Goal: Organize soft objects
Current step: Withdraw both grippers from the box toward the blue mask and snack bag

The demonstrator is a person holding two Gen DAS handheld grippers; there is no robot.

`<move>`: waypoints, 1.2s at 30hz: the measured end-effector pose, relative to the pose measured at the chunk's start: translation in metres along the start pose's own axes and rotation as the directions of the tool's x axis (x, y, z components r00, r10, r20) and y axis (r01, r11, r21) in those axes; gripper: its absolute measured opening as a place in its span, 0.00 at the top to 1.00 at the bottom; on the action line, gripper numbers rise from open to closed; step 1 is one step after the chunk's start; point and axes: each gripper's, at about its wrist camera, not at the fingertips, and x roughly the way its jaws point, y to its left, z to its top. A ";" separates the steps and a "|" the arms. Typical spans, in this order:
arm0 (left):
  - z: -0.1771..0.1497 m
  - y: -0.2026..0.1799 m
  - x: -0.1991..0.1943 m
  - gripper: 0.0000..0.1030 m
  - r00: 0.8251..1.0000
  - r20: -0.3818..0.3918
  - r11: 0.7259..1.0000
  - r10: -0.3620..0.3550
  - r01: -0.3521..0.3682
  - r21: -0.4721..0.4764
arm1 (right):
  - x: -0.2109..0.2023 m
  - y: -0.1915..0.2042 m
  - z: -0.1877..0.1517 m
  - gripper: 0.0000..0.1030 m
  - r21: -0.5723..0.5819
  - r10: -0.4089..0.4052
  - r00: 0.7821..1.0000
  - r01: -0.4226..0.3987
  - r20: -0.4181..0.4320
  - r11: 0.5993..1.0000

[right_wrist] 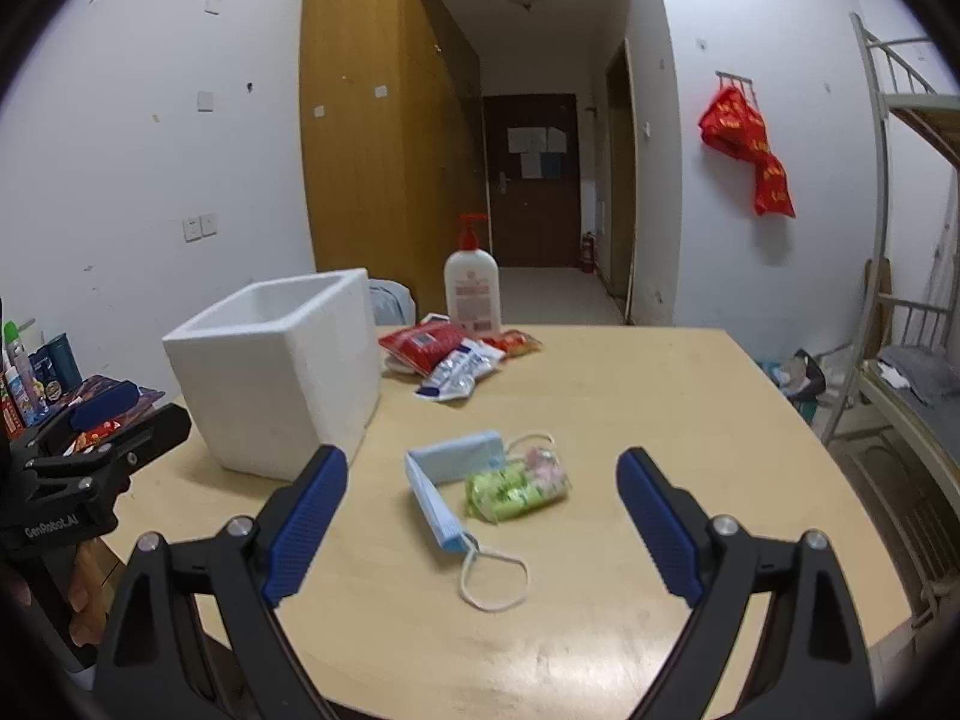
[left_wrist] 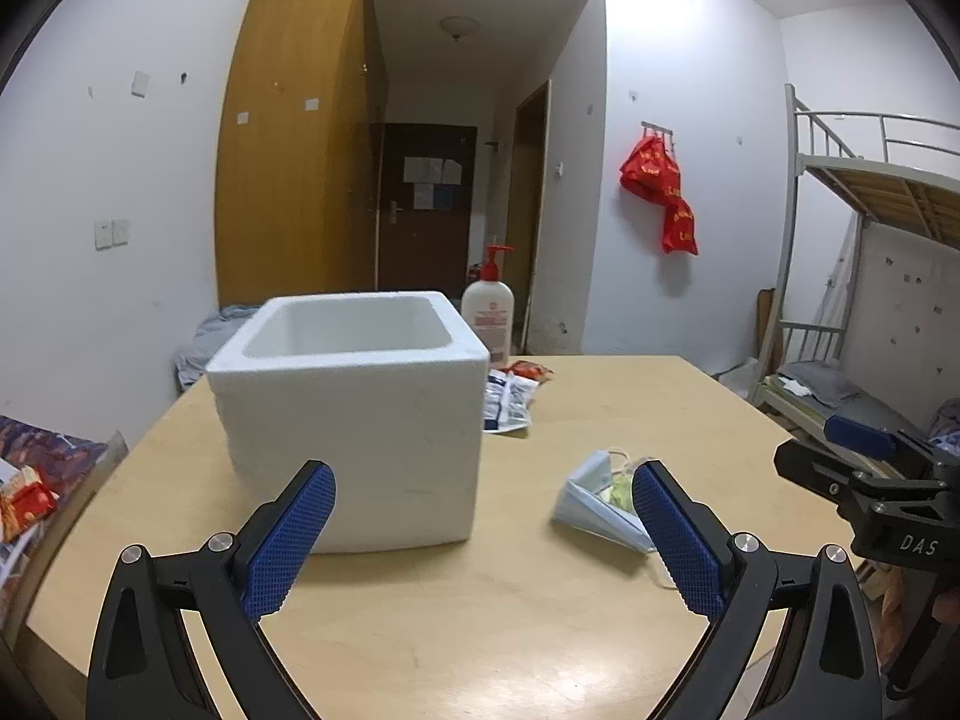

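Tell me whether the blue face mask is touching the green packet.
Touching. The right wrist view shows the green packet lying against the folded blue face mask, its edge tucked into the fold with no table visible between them.

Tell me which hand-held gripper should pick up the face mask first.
Right. The right hand-held gripper is open with the face mask lying between its fingers' line. The left hand-held gripper faces the foam box, mask off to its right.

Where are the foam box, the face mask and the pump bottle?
foam box (left_wrist: 354, 444), left wrist view, front wall.
face mask (right_wrist: 459, 456), right wrist view, folded blue panel.
pump bottle (right_wrist: 472, 294), right wrist view, labelled body.
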 end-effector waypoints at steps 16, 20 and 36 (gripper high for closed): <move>-0.029 -0.013 0.014 0.03 0.998 -0.023 0.997 -0.064 0.063 -0.033 | 0.002 -0.025 -0.039 0.09 0.047 -0.009 0.999 0.012 -0.053 0.999; -0.032 -0.018 0.019 0.03 0.996 -0.039 0.996 -0.081 0.080 -0.029 | 0.006 -0.031 -0.043 0.09 0.068 -0.012 0.998 0.016 -0.067 0.998; -0.035 -0.048 0.063 0.03 0.977 -0.122 0.985 -0.173 0.171 -0.028 | 0.016 -0.055 -0.045 0.09 0.099 -0.045 0.994 0.055 -0.100 0.994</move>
